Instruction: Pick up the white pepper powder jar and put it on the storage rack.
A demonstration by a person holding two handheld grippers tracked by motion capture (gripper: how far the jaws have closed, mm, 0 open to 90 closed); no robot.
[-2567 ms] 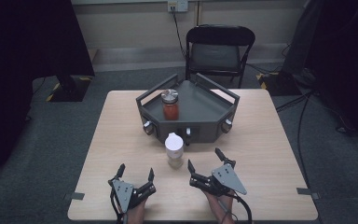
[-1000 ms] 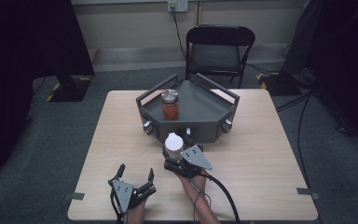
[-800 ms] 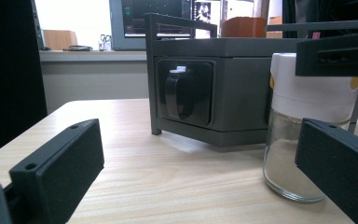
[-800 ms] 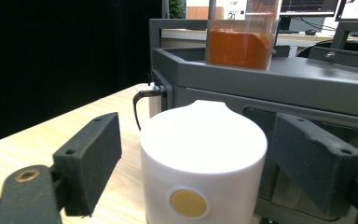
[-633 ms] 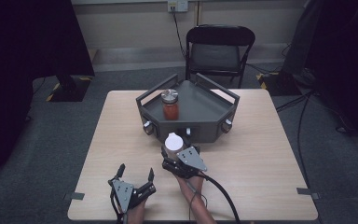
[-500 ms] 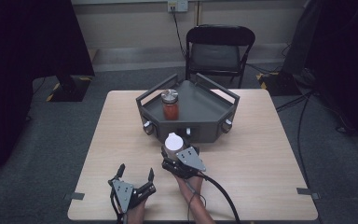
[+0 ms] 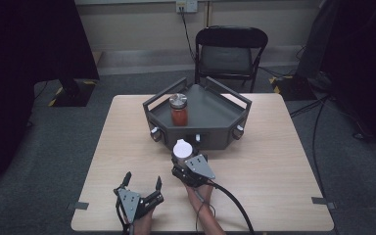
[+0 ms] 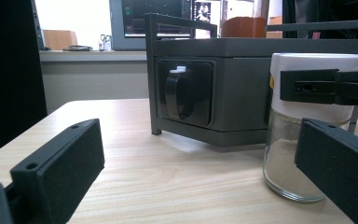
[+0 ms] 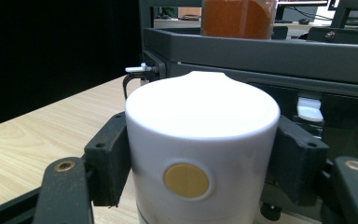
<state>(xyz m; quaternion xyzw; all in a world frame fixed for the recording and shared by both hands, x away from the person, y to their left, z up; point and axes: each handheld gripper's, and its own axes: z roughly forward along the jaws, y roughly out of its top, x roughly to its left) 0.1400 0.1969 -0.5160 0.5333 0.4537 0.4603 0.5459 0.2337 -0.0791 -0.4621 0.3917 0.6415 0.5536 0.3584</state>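
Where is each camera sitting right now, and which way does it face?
High view: above the person's side, looking forward and down on the table; forearms and both grippers show.
Left gripper view: rides the left gripper, low over the table, facing the grey tray; its own fingers stand apart.
Right gripper view: rides the right gripper, its fingers against the white-lidded jar.
Shared: all three show that jar and the tray.

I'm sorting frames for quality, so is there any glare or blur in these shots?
Right gripper view: the white cap is blown out on top. Left gripper view: the bright window is overexposed, near jaws soft. High view: dim, dark corners, evenly lit table.
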